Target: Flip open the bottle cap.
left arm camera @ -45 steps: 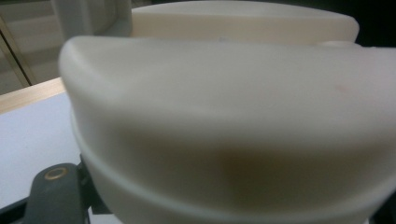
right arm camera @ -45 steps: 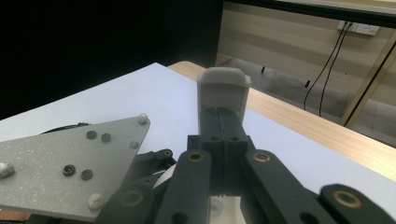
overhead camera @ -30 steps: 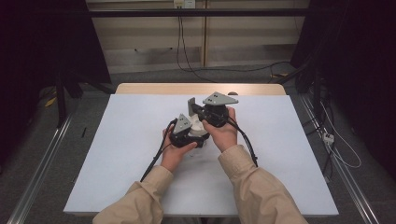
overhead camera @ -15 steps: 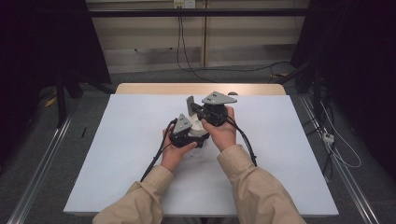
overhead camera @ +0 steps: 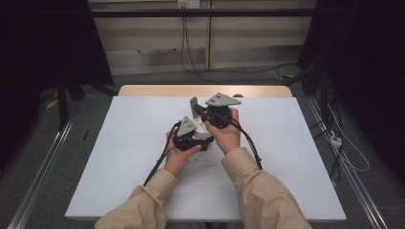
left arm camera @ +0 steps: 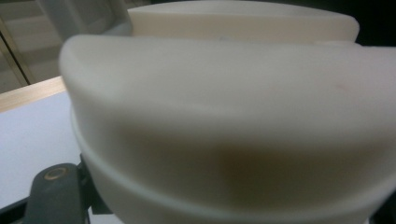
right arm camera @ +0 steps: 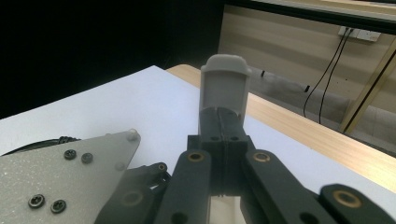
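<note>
Both grippers are held close together over the middle of the white table (overhead camera: 119,157). My right gripper (overhead camera: 193,104) points away from the person, and its two black jaws meet with the pale grey fingertips (right arm camera: 224,86) pressed together and nothing between them. My left gripper (overhead camera: 198,136) sits just in front of it, turned toward the right hand. A blurred cream rounded surface (left arm camera: 224,116) lies right against the left gripper view's camera, hiding the jaw tips; a black jaw link (left arm camera: 53,191) shows at lower left. The left gripper's grey plate (right arm camera: 60,182) appears in the right gripper view.
Black cables (overhead camera: 160,160) trail from the grippers toward the person. A wooden strip (overhead camera: 200,90) borders the table's far edge. Beyond it stand a pale wall panel with hanging cables (overhead camera: 184,43) and dark curtains on both sides. Metal rails (overhead camera: 43,176) run along the floor.
</note>
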